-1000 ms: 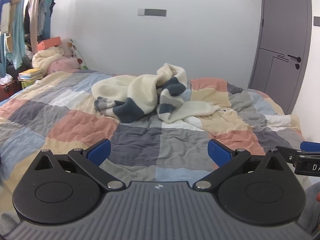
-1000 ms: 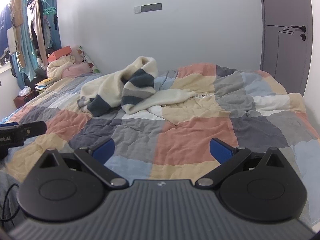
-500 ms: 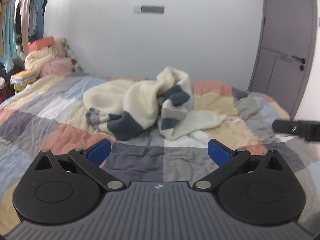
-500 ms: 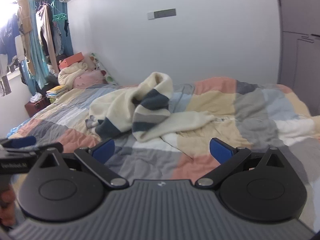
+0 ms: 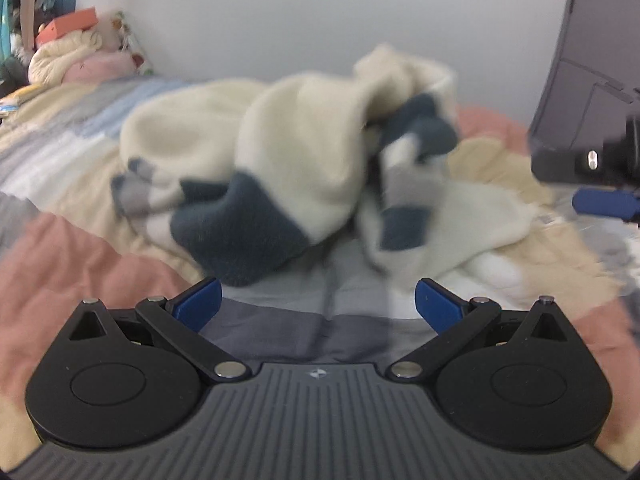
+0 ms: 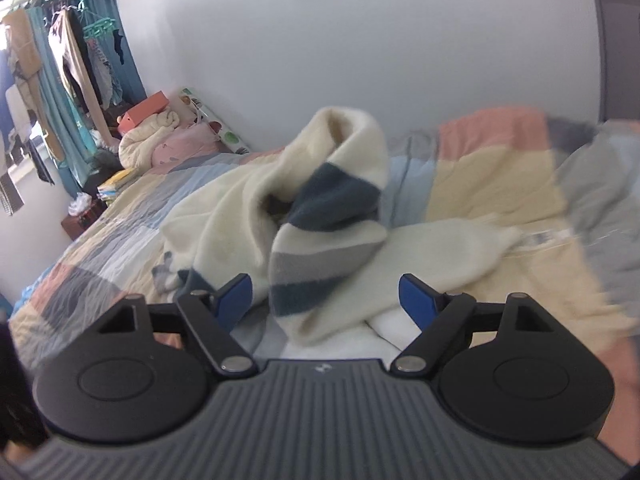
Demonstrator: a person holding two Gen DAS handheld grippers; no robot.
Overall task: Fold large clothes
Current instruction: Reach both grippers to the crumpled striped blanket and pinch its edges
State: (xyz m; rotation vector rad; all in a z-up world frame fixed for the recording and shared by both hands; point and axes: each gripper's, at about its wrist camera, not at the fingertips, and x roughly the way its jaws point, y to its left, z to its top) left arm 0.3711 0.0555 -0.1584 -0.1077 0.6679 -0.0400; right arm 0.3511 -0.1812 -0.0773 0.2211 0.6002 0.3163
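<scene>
A crumpled cream sweater (image 5: 304, 148) with navy and grey stripes lies in a heap on the patchwork quilt (image 5: 80, 256). My left gripper (image 5: 318, 306) is open just short of the sweater's navy hem, with only quilt between its blue pads. In the right wrist view the sweater (image 6: 248, 208) fills the middle. My right gripper (image 6: 326, 298) has its jaws closing, and the striped fold (image 6: 320, 268) sits in the gap between them, with neither pad pressing on it. The right gripper's blue finger (image 5: 604, 202) shows at the right edge of the left wrist view.
Rolled bedding and a pink pillow (image 6: 160, 140) with an orange box (image 6: 146, 110) sit at the bed's far left corner. Clothes hang on a rack (image 6: 76, 64) beyond. A white wall runs behind the bed, and a grey door (image 5: 592, 56) stands at the right.
Both grippers have come much closer to the sweater, which now looms large in both views. The right gripper's jaws have narrowed a little around the striped fold.
</scene>
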